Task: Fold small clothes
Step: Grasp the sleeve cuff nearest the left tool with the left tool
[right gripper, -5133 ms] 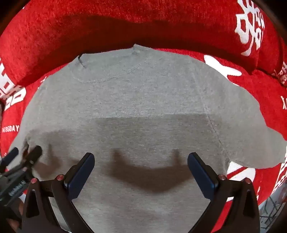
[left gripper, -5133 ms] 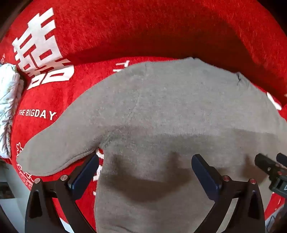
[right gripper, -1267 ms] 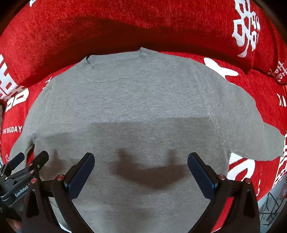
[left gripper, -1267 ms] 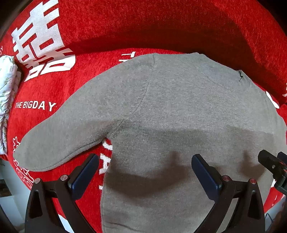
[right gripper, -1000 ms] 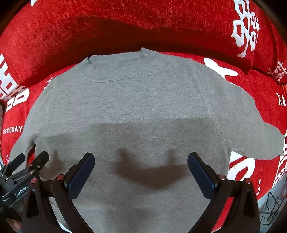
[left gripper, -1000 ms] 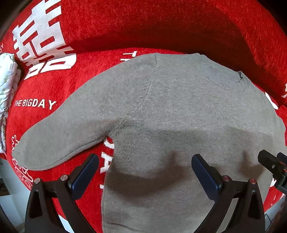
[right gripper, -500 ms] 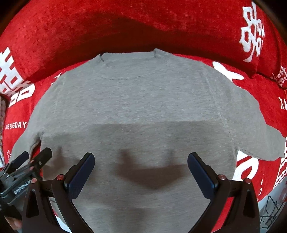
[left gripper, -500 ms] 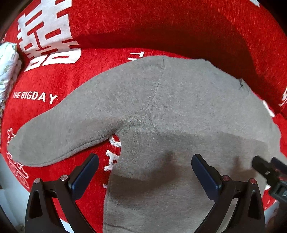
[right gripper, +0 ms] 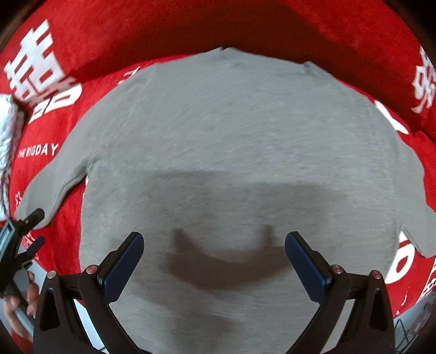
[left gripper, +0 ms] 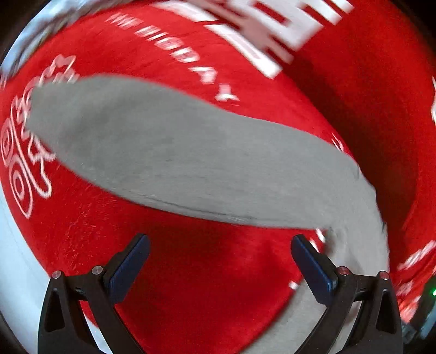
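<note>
A small grey sweater (right gripper: 231,152) lies flat, face down, on a red cloth, neckline at the far side and both sleeves spread. My right gripper (right gripper: 214,261) hovers open over the lower body of the sweater, nothing between its fingers. In the left wrist view the sweater's left sleeve (left gripper: 169,160) stretches across the frame, blurred by motion. My left gripper (left gripper: 219,265) is open above the red cloth just in front of that sleeve. The left gripper (right gripper: 26,231) also shows at the left edge of the right wrist view, near the sleeve's cuff, held by a hand (right gripper: 19,307).
The red cloth (right gripper: 43,152) carries white characters and the words THE BIGDAY. A red cushion back (right gripper: 190,24) rises behind the neckline. A white patterned fabric (right gripper: 6,128) lies at the far left. The cloth's front edge drops off near the grippers.
My left gripper has swung quickly left, off the sweater's body toward the left sleeve. The right gripper shifted slightly left and stays open over the body.
</note>
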`<action>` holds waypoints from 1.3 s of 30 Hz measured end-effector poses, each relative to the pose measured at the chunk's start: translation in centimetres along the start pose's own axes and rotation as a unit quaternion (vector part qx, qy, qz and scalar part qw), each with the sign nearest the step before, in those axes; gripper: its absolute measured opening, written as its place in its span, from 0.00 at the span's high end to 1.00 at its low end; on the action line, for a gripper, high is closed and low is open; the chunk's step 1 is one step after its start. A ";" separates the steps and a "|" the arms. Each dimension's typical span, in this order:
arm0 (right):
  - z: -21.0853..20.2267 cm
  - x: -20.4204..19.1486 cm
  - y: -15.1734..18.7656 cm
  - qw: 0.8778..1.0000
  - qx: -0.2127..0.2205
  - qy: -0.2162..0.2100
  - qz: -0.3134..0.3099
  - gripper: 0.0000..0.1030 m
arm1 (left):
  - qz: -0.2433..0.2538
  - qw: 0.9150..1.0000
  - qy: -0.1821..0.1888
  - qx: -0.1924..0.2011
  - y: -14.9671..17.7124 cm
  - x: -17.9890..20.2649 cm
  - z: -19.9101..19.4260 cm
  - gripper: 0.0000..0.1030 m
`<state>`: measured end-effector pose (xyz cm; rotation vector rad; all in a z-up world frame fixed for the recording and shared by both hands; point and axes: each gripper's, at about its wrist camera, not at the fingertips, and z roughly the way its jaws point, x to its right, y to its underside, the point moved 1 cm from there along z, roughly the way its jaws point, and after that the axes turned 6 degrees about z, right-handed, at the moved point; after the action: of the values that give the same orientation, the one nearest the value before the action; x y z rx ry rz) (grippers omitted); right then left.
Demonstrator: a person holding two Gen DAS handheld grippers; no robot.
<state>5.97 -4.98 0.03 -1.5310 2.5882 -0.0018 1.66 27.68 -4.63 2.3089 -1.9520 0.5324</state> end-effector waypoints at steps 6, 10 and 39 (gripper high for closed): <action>1.1 -2.2 0.6 1.000 -0.008 -0.001 -0.022 0.00 | -0.037 0.998 0.042 0.006 -1.8 -2.1 2.7 0.00; 1.1 -2.9 0.8 1.000 -0.006 -0.002 -0.028 0.00 | -0.067 0.996 0.057 0.030 -3.7 -2.7 2.7 0.00; -5.6 11.4 1.1 0.983 0.107 -0.045 0.144 0.00 | 0.425 0.892 0.087 0.127 2.8 30.9 -1.7 0.94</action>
<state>-1.10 -14.76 4.17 -1.0523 2.6135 -0.1703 2.66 -1.52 5.93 1.2941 -2.8559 1.0466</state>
